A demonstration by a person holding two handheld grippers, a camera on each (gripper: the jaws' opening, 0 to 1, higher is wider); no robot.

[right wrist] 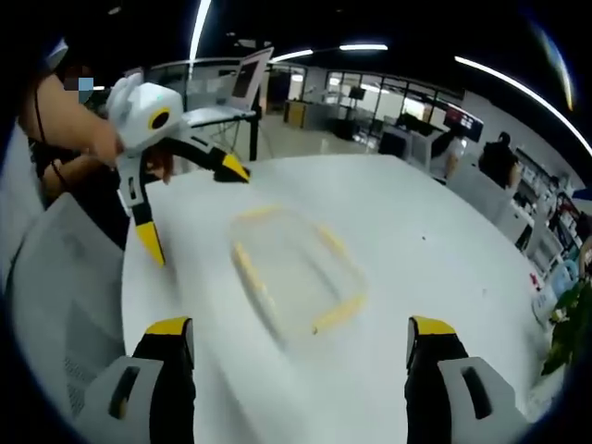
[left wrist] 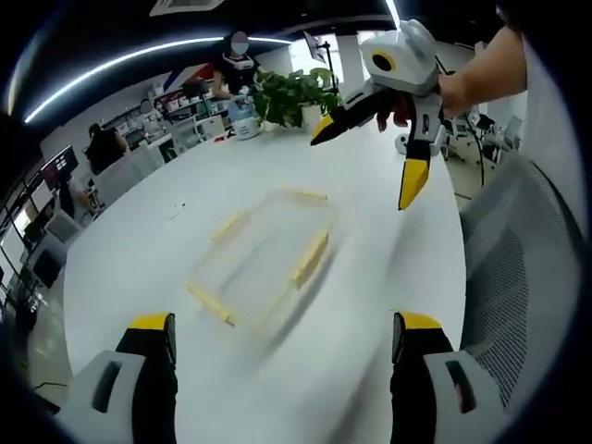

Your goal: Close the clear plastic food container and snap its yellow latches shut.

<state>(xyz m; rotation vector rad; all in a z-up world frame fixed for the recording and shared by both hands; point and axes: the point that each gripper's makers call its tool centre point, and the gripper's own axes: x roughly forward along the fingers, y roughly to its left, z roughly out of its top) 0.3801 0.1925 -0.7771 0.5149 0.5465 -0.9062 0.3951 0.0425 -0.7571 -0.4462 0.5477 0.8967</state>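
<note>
Near the centre of the left gripper view, the clear container (left wrist: 268, 254) with yellow latches (left wrist: 311, 259) lies blurred on the white table (left wrist: 139, 231); left gripper (left wrist: 282, 347) and right gripper (right wrist: 301, 351) hover apart-jawed, holding nothing. A one-sided push could skid the light box away

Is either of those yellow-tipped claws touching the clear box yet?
Apart. In the left gripper view, white table separates the container from both the left gripper and right gripper.
</note>
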